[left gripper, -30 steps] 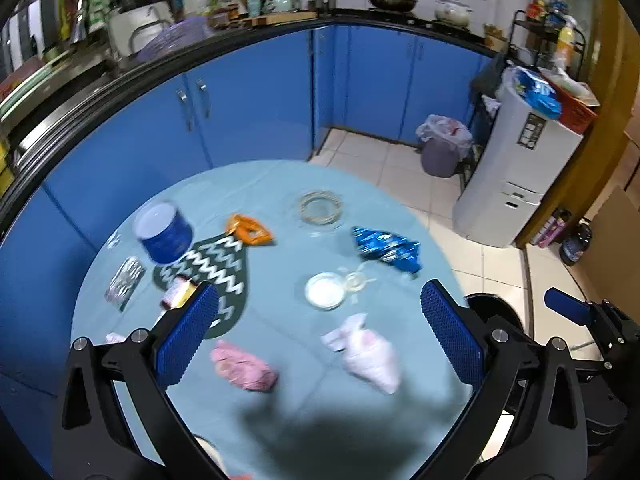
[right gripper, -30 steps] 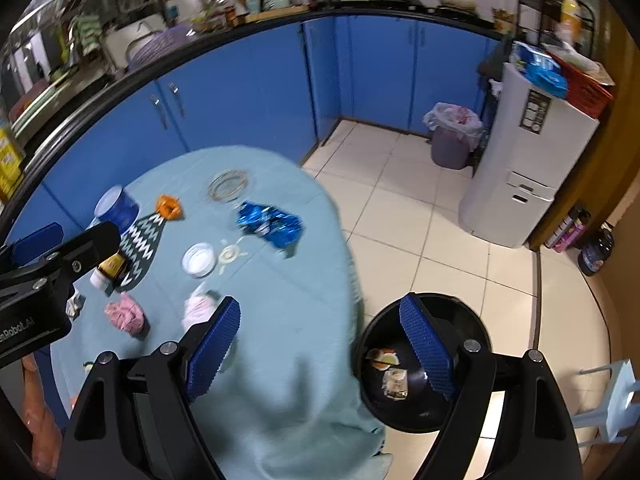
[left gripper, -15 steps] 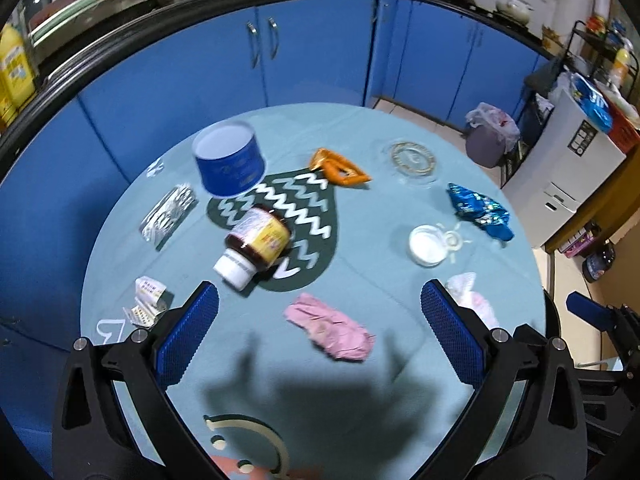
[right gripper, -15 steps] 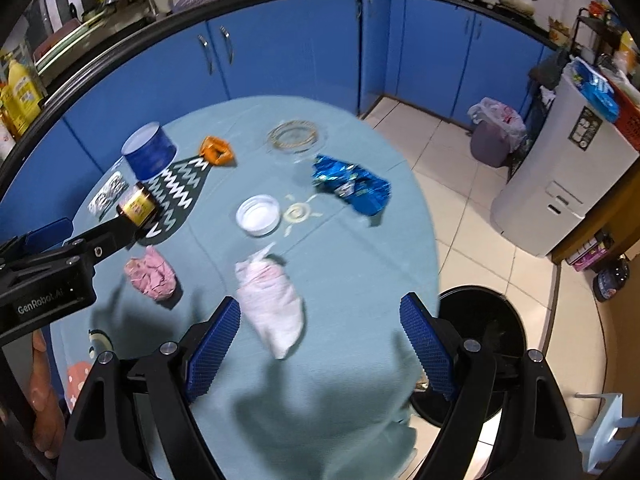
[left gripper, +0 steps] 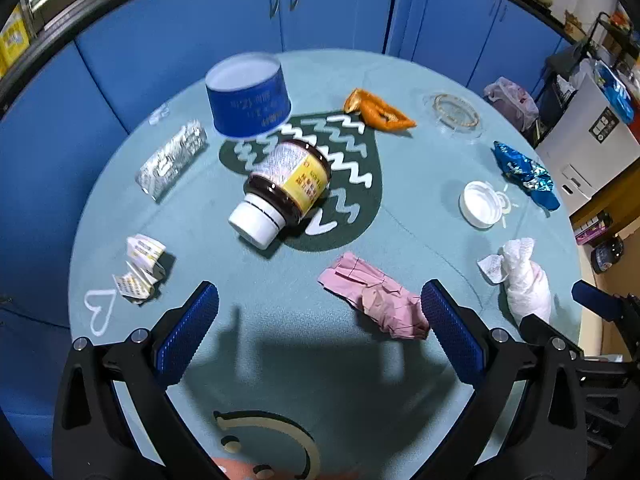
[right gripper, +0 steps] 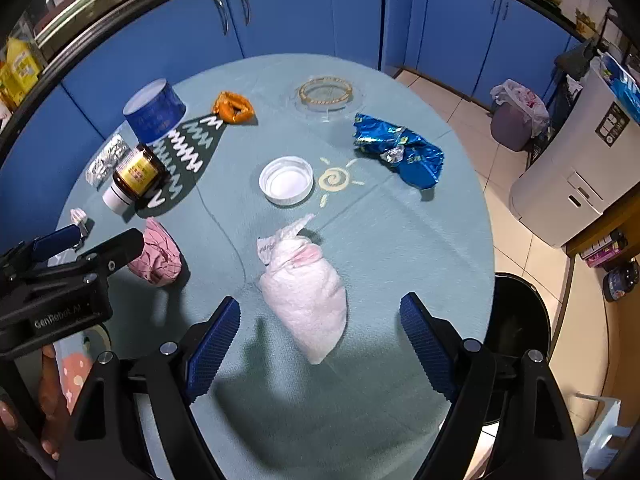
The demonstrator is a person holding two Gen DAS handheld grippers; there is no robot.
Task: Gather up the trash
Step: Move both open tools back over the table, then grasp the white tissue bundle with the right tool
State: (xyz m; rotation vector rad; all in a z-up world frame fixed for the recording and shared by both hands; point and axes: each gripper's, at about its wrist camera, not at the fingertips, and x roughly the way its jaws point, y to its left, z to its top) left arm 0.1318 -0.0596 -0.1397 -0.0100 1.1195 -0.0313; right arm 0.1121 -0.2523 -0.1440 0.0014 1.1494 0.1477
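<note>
Trash is scattered over a round table with a teal cloth. My left gripper hangs open above the near part, empty; a crumpled pink paper lies by its right finger. A brown bottle lies on its side, with a blue cup, a foil pack, folded paper bits and an orange peel around. My right gripper is open over a tied white bag, not touching it. A blue wrapper and a white lid lie farther off.
A glass ashtray sits at the table's far side. A black bin stands on the tiled floor right of the table. Blue cabinets curve behind, with a white appliance and a small lined bin at the right.
Both grippers have sunk toward the table and swung left; the table items now look larger. The white bag has come between the right gripper's fingers. Both stay open.
</note>
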